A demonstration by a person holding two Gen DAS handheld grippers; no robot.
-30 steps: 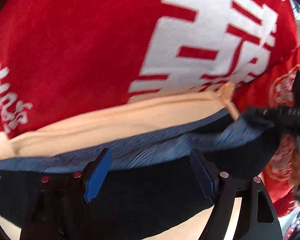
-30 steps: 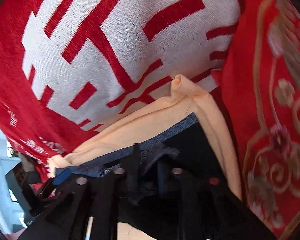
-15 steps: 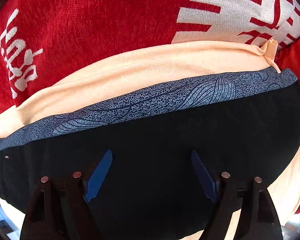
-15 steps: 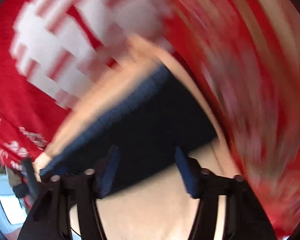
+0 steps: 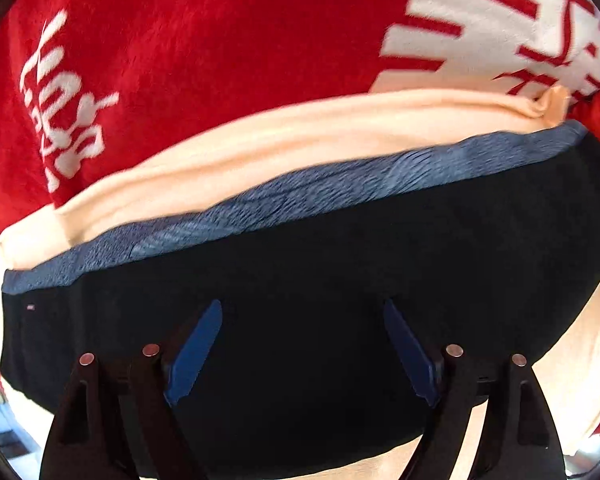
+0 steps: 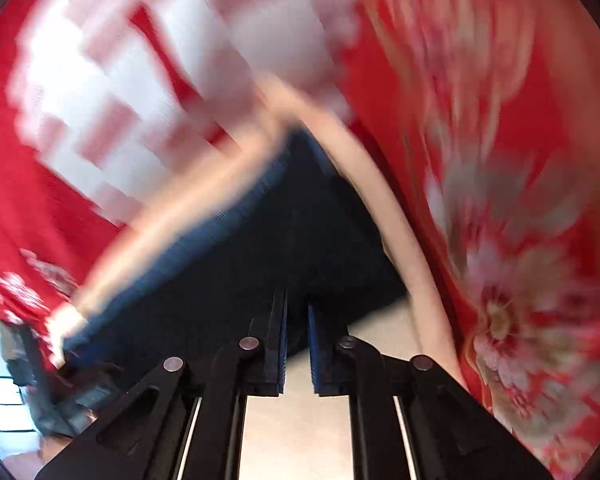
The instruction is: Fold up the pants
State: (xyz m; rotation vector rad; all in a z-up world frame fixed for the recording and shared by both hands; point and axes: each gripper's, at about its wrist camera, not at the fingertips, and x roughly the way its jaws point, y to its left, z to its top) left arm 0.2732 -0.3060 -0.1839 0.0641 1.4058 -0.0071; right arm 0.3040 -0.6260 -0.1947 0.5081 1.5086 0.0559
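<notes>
The black pants [image 5: 320,280] with a blue-grey patterned waistband [image 5: 300,196] lie folded flat on a peach cloth [image 5: 260,148]. My left gripper [image 5: 302,344] is open and empty just above the black fabric. In the blurred right wrist view the pants [image 6: 268,248] lie ahead, with their near corner by the fingers. My right gripper [image 6: 297,344] has its jaws nearly together with a narrow gap and nothing between them.
A red blanket with white characters [image 5: 220,40] covers the surface behind the pants. A red floral cloth [image 6: 500,200] lies to the right. The other gripper shows dimly at the left edge of the right wrist view [image 6: 40,380].
My right gripper let go of the waistband corner, opened, pulled back and closed again. The pants dropped flat. My left gripper stayed open over them.
</notes>
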